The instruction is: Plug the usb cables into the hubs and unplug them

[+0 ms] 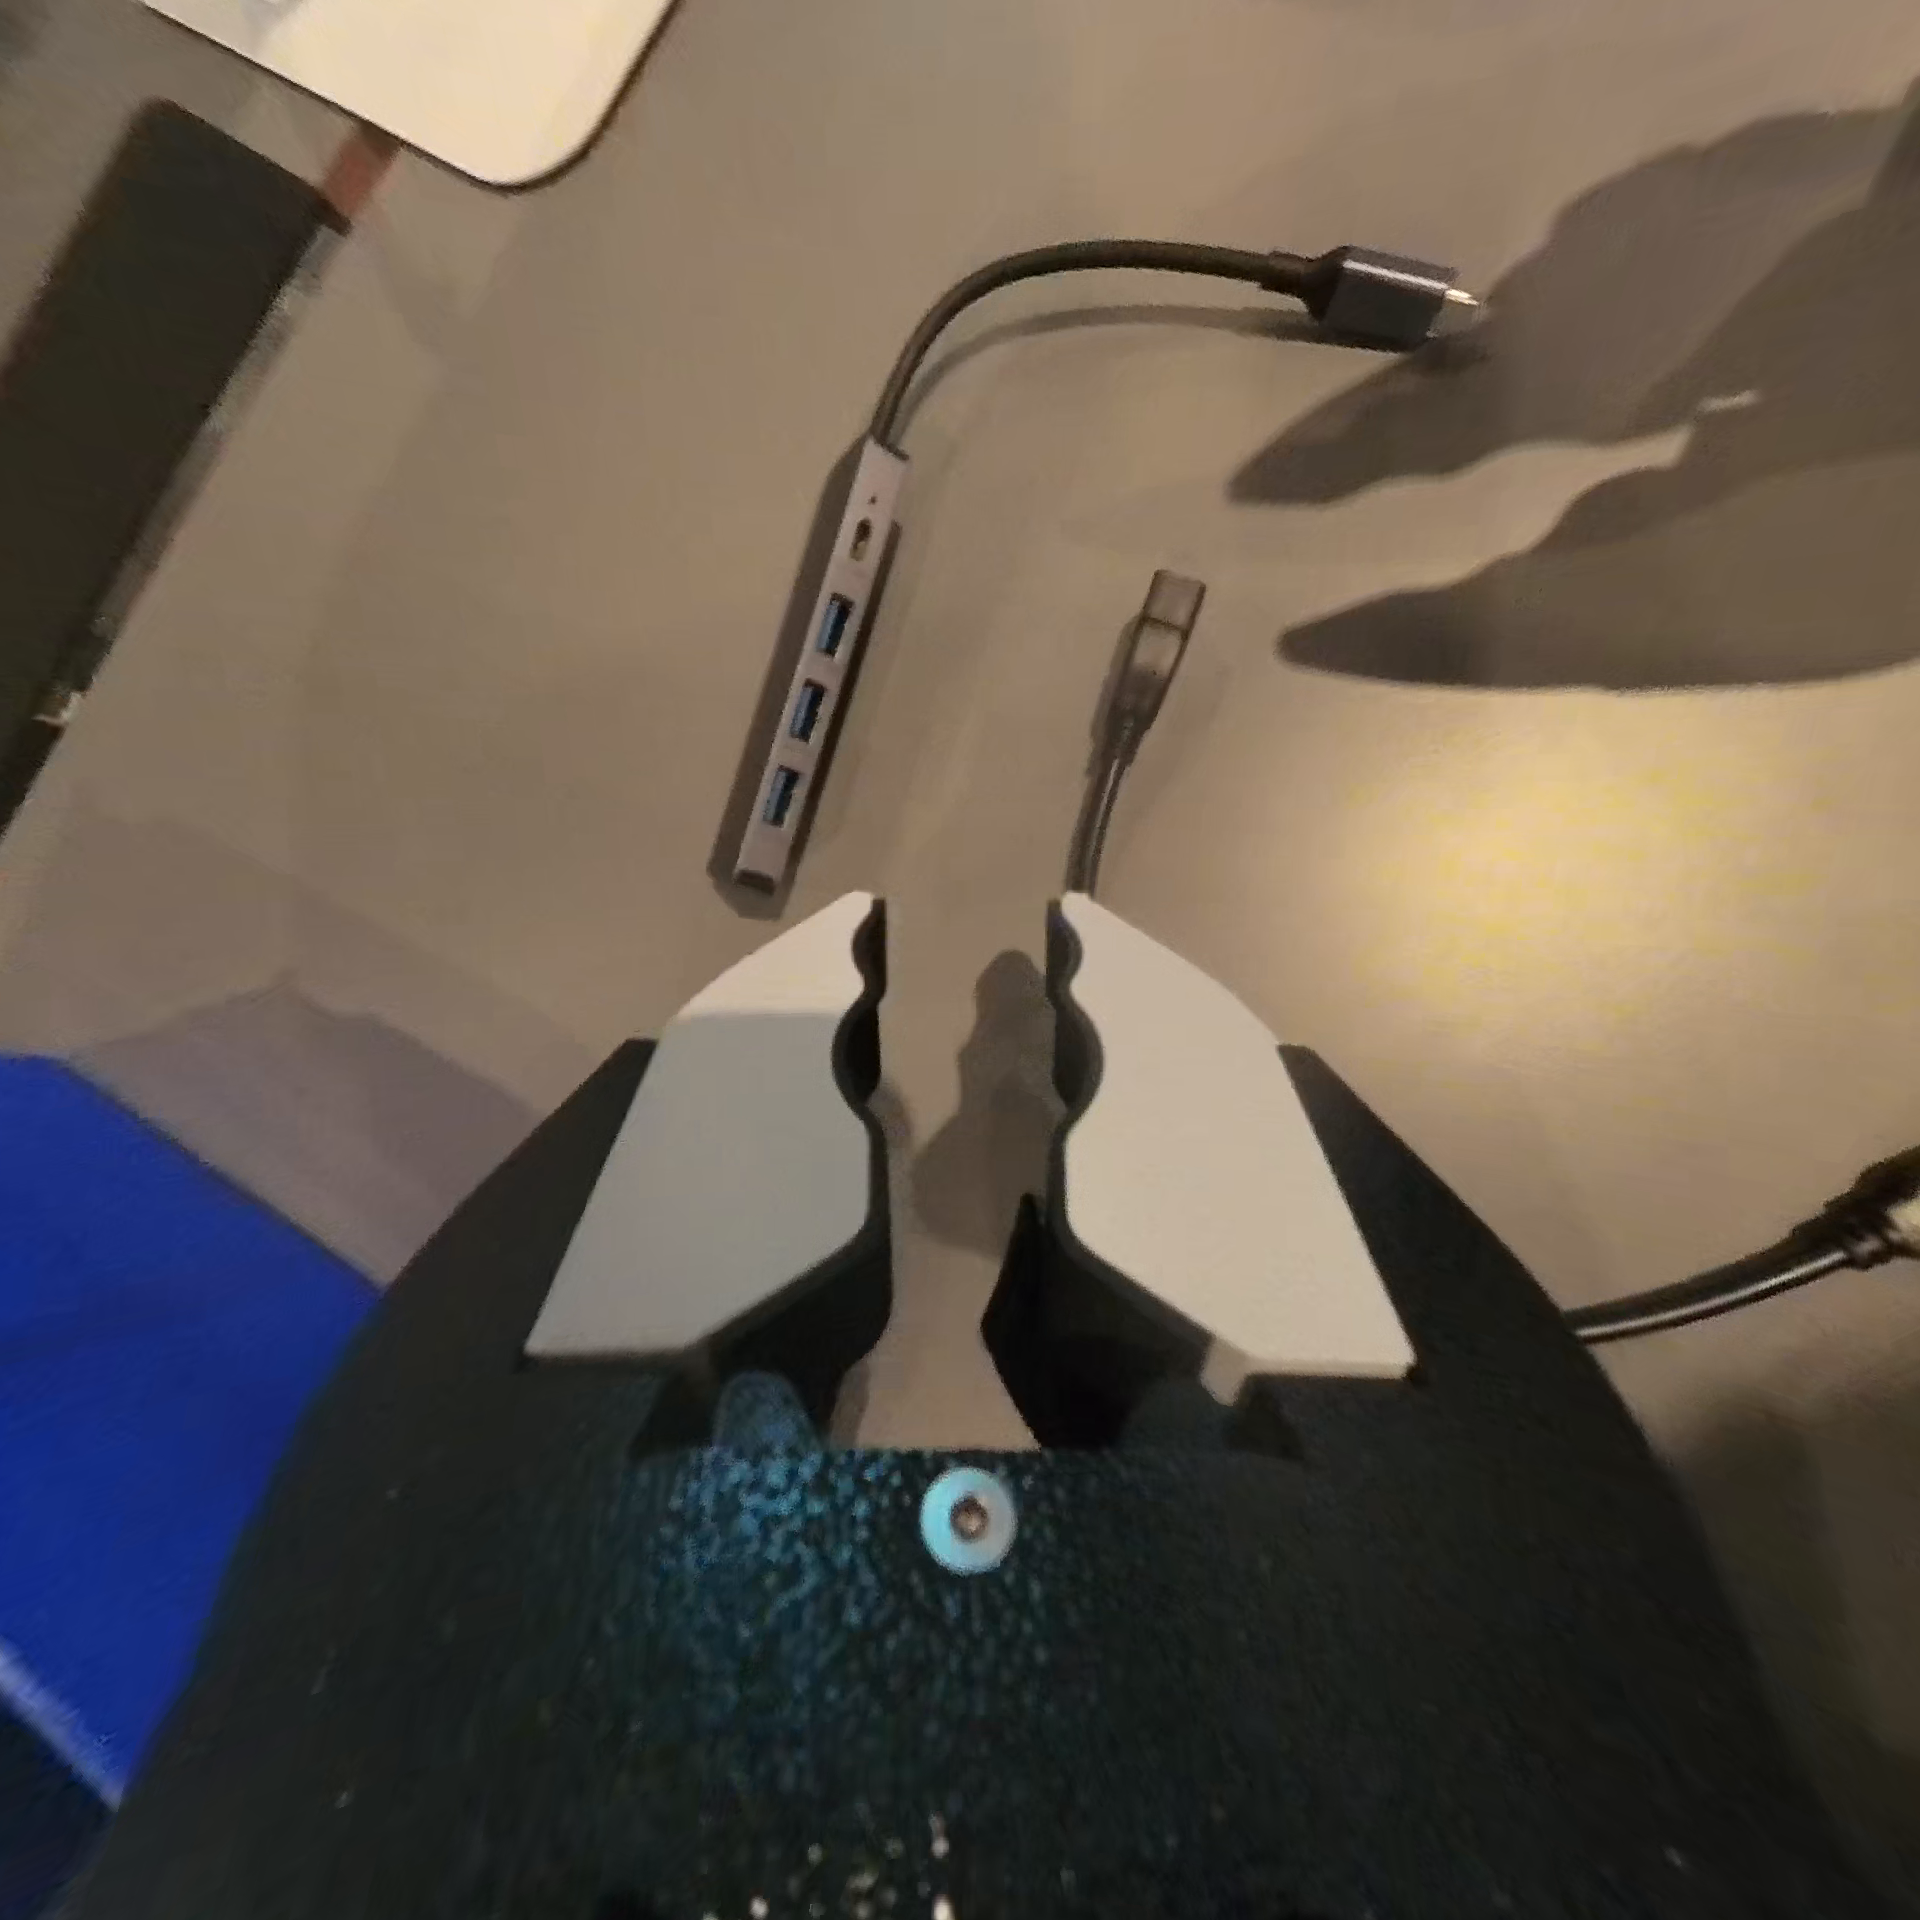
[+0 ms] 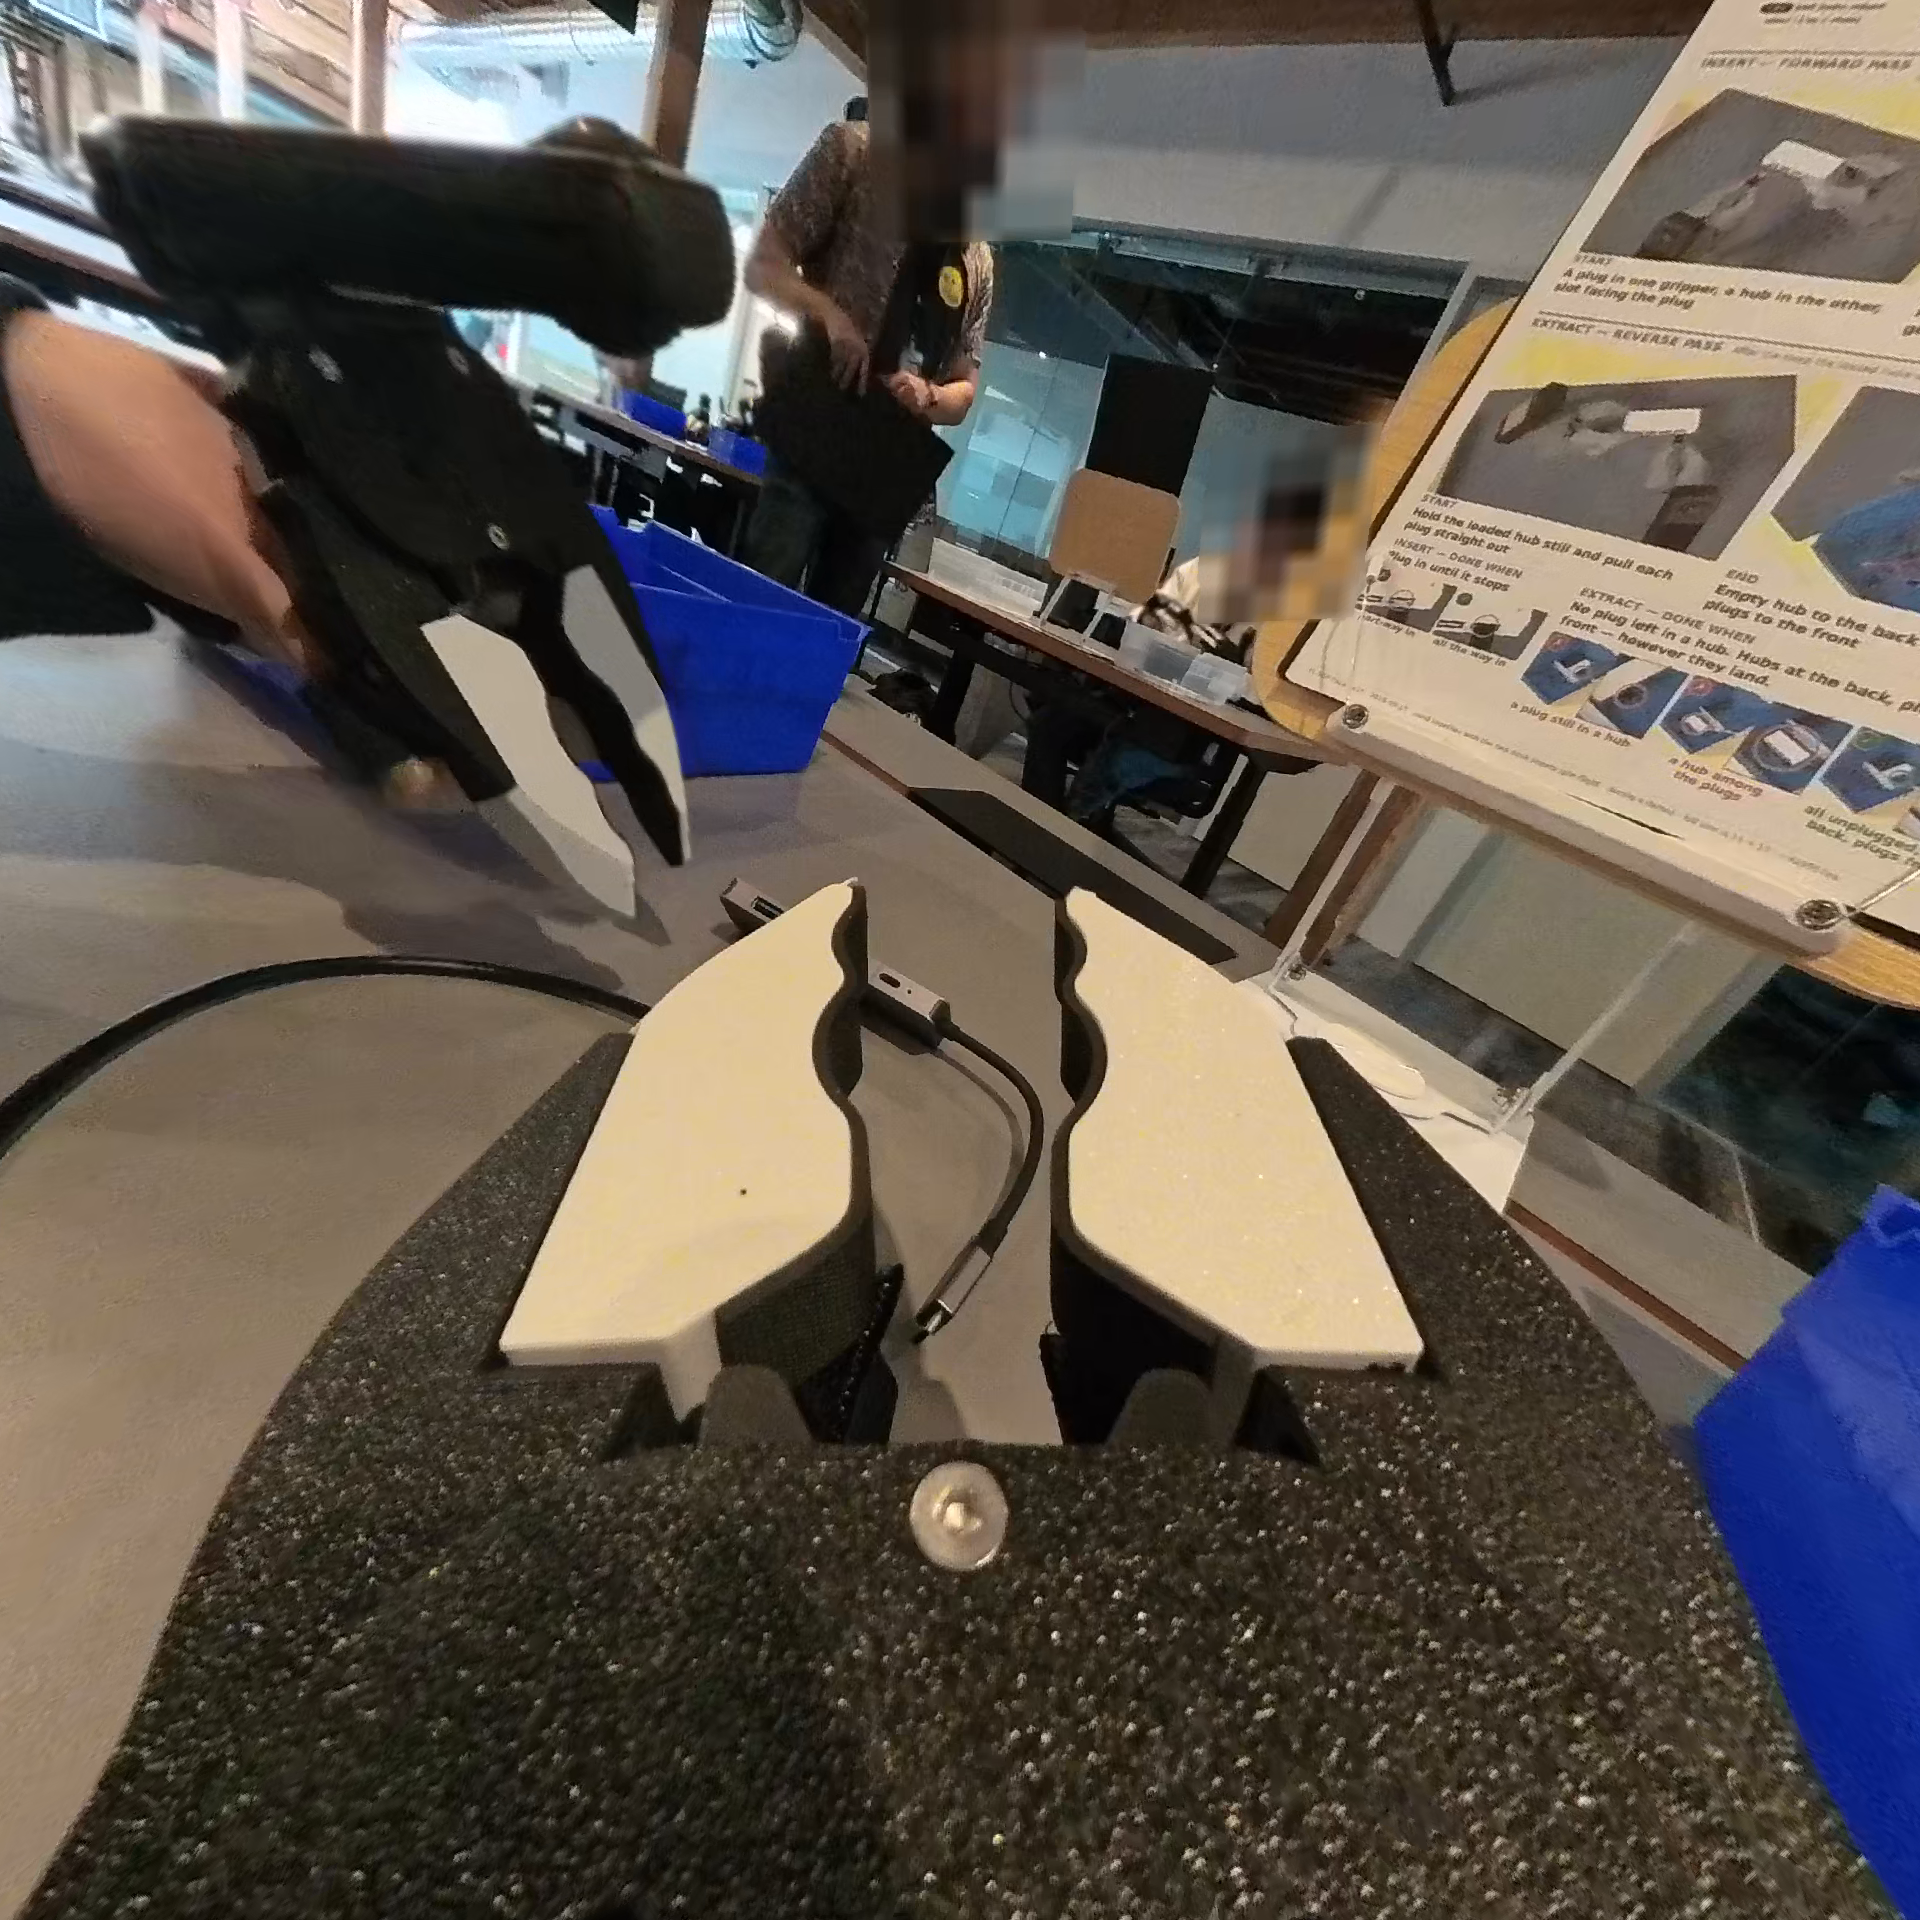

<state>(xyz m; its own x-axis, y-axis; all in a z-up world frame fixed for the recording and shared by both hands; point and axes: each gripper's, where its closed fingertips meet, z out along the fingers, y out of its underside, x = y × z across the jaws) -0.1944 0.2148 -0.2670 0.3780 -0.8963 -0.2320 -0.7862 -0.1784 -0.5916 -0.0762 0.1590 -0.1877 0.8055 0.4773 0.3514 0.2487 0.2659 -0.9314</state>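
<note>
A slim grey USB hub (image 1: 805, 665) with three blue ports lies on the grey table. Its short black cable curves to a grey USB-C plug (image 1: 1392, 296). A dark USB-A plug (image 1: 1158, 655) lies loose just right of the hub, unplugged. My left gripper (image 1: 966, 914) is open and empty, just short of the hub and the plug. My right gripper (image 2: 958, 914) is open and empty; the hub's near end (image 2: 904, 1003), its cable and its USB-C plug (image 2: 956, 1299) lie on the table between its fingers, untouched. The left gripper (image 2: 649, 878) hovers open beyond the hub.
Blue bins stand by the left gripper (image 1: 125, 1299), behind it (image 2: 727, 665) and at the right edge (image 2: 1818, 1455). A black cable (image 2: 312, 971) loops over the table at left; another (image 1: 1766, 1278) enters from the right. An instruction board (image 2: 1662, 468) stands at right. People are at the back.
</note>
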